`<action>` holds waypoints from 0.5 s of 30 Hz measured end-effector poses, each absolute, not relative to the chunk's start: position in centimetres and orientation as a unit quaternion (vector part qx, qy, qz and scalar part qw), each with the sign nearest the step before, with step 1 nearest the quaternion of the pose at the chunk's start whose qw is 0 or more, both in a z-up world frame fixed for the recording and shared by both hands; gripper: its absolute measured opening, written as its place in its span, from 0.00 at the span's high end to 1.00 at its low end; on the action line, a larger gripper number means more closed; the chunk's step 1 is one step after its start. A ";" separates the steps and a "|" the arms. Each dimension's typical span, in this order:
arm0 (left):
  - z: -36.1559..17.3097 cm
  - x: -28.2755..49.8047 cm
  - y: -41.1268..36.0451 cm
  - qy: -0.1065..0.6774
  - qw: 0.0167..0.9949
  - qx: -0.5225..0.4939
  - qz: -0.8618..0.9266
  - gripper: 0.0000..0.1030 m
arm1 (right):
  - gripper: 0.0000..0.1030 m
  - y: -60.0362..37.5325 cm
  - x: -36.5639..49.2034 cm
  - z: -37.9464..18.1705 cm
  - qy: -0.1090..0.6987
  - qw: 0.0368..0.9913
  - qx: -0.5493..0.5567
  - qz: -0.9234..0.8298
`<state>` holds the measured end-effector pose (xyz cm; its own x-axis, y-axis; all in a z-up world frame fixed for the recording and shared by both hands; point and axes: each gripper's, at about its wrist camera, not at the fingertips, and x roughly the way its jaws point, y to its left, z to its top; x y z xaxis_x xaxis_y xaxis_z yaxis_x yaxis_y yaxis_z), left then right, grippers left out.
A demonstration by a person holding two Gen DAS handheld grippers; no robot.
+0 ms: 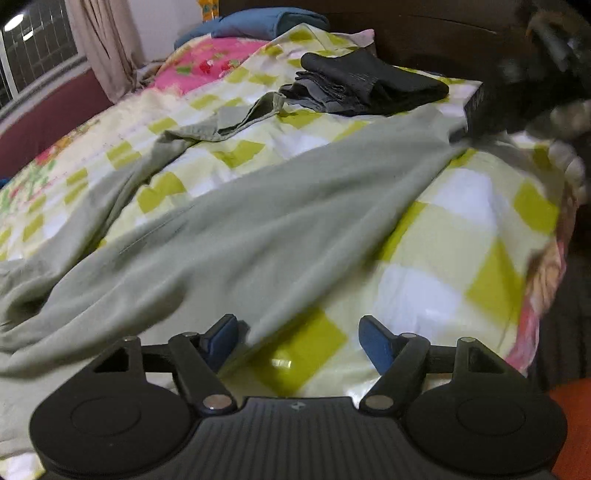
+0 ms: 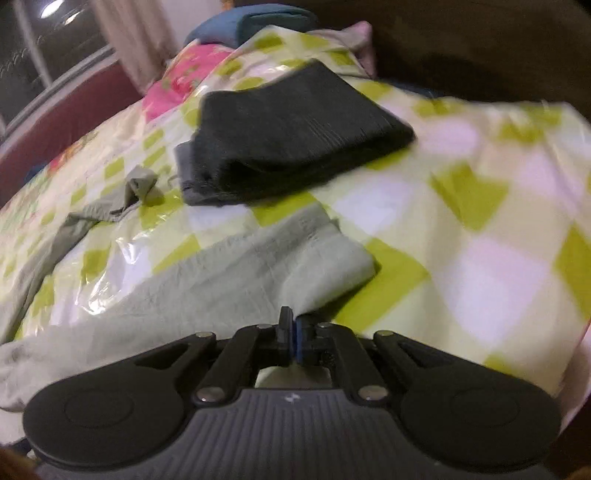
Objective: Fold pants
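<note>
Left wrist view: the left gripper (image 1: 297,341) sits at the bottom of the frame with its jaws standing apart, its blue pads (image 1: 221,341) clear of each other. The lower edge of the pale green pants (image 1: 258,221) runs down between them, but the pads do not press on the cloth. The pants stretch from the lower left of the frame up to the upper right, lying across a bedspread (image 1: 461,236) checked in yellow-green and white. Their second leg trails up the left side toward the upper middle. At the upper right, the far end of the pants meets the blurred black shape of the right gripper (image 1: 491,110), where a hand (image 1: 565,147) also shows dimly. A stack of dark folded clothes (image 1: 369,85) rests on the bedspread in the upper middle, and a blue pillow (image 1: 266,22) lies at the top.

In the right wrist view, the right gripper (image 2: 293,332) is at the lower middle, its jaws closed tight on the hem of the pants (image 2: 236,269), which spread toward the lower left. The dark folded clothes (image 2: 295,140) lie just above, apart from the hem.
</note>
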<state>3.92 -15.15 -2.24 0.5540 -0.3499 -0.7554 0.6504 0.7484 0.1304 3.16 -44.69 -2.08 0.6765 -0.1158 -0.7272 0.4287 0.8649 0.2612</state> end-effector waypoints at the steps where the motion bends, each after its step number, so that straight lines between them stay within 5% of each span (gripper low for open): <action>1: -1.9 3.5 -14.8 0.369 0.859 0.204 -0.290 0.17 | 0.96 -44.5 2.8 -1.7 0.362 0.894 0.214 -0.157; 4: -1.0 3.0 -12.6 0.374 0.866 0.184 -0.275 0.16 | 0.79 -43.2 2.6 -0.1 0.340 0.907 0.169 -0.183; 10: 1.0 2.8 -4.7 0.367 0.900 0.147 -0.182 0.16 | 0.79 -37.5 1.7 2.9 0.274 0.949 0.040 -0.150; 15: 1.8 3.6 3.8 0.355 0.923 0.134 -0.068 0.16 | 0.80 -26.8 4.0 2.8 0.319 0.945 0.011 0.074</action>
<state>3.55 3.83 1.75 0.7387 -0.0301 -0.6734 0.2210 0.9546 0.1998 3.95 -26.79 2.78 0.7858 0.1475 -0.6006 -0.1337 0.9887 0.0678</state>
